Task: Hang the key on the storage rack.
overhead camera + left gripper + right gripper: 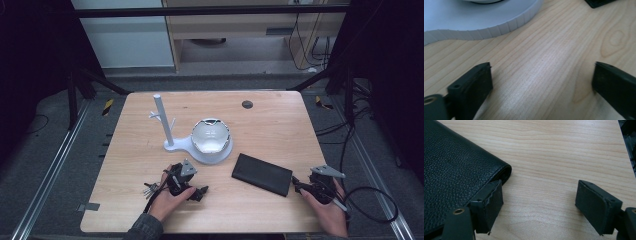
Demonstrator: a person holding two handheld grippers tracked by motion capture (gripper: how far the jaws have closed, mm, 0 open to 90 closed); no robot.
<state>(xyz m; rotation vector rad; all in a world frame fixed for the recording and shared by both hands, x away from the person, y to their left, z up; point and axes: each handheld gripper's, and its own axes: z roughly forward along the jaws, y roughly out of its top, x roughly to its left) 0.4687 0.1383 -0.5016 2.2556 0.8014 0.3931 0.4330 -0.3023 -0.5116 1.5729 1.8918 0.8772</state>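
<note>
Right gripper [300, 186] wide open, empty, beside the wallet [262, 174] at near right of the table [280, 120]; left gripper [199, 192] open, idle; best straddle the edge squarely before closing.

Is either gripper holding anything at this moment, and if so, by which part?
Nothing is held. The left gripper is open over bare table; the right gripper is open beside the black wallet.

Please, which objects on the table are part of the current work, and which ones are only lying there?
In the work: black leather wallet, next to the open right gripper; open left gripper.

Only lying there: white stand with pegs, clear dome on its base, bunch of keys.
</note>
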